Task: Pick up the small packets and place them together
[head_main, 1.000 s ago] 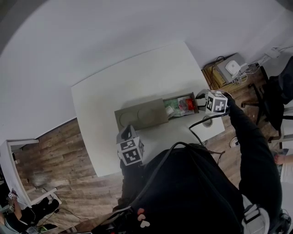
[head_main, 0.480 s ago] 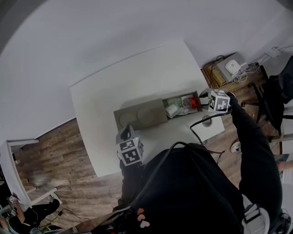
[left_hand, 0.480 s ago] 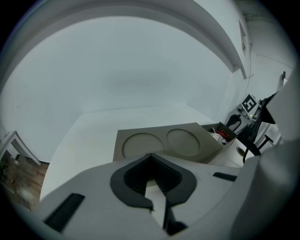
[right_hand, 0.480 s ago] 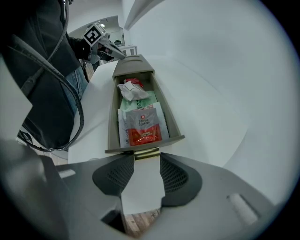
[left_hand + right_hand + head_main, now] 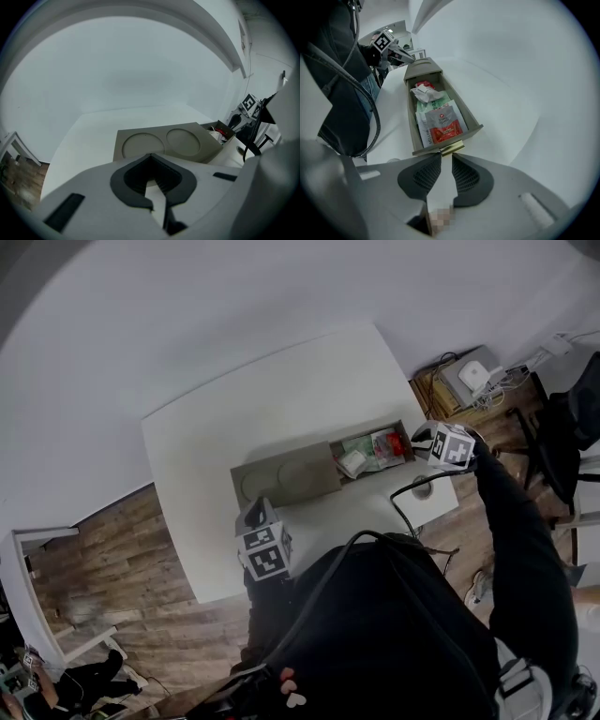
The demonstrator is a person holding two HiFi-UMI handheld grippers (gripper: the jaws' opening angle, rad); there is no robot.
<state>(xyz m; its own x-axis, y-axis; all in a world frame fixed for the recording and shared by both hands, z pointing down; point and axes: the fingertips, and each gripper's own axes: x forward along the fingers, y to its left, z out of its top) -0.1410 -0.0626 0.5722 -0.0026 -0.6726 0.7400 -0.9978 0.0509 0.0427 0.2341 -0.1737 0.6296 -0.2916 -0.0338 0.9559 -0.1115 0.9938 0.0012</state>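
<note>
A grey-brown box [image 5: 286, 479] lies on the white table [image 5: 253, 409], its drawer [image 5: 471, 123] pulled out to the right. In the drawer lie a red packet [image 5: 445, 124], a green packet [image 5: 433, 101] and a crumpled white one [image 5: 423, 93]. My right gripper [image 5: 446, 157] points steeply down at the drawer's brass handle [image 5: 452, 149]. Its jaws have just been closing; a narrow gap remains and the handle sits at the fingertips, not between the pads. My left gripper [image 5: 150, 155] hovers at the table's near edge, shut and empty, facing the box [image 5: 168, 143].
A round cable hole [image 5: 424, 488] sits in the table's right corner near the right gripper. Beyond the table to the right stand a wooden shelf with devices and cables [image 5: 473, 381] and a dark chair [image 5: 553, 446]. A white chair [image 5: 28, 549] stands at the left.
My right gripper has shifted a little to the right past the drawer's end, and the drawer looks drawn out slightly farther. The left gripper has stayed put.
</note>
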